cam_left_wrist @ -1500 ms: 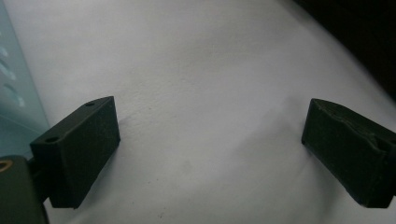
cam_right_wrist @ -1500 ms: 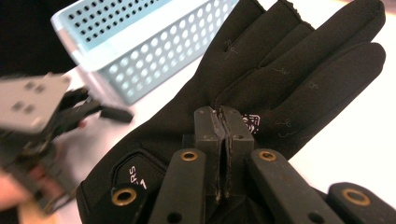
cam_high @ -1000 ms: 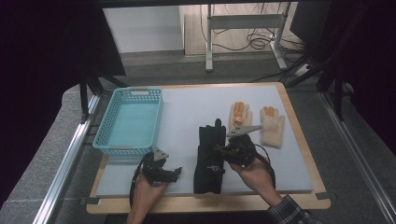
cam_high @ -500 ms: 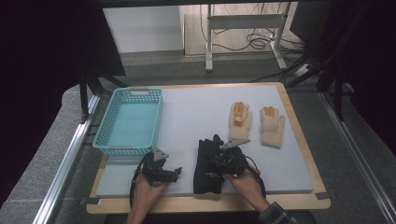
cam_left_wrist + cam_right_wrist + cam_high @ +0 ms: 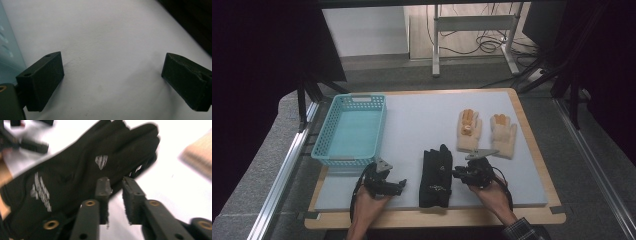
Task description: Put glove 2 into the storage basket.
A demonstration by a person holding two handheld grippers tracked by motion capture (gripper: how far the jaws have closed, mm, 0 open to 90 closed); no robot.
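**Black gloves lie stacked at the table's near edge as the right gripper draws up beside them**

A pair of black gloves [image 5: 435,172] lies flat near the front of the pale table [image 5: 422,120], fingers pointing away from the person, between the two hand-held tools. The right gripper [image 5: 456,173] sits just beside the gloves' right edge, about level with the fingers; in the right gripper view its jaws stand slightly apart with a narrow gap between them and nothing caught in it, the tips at the hem of the black fabric. Whether they touch the cloth cannot be told through the blur. The left gripper [image 5: 402,186] rests low on the table to the left of the gloves, its jaws wide apart over bare surface in the left gripper view.

Farther back, two tan gloves [image 5: 486,132] lie side by side with their fingers pointing away, well apart from the black pair. A turquoise basket [image 5: 328,141] stands empty at the left.

The black gloves look light, soft and limp, so they will likely sag and fold once lifted, and the upper one may slide off the lower. A pinch across both layers at the side edge, or at the thicker cuff toward the person, seems the surest hold; the thin fingertips would probably slip free.
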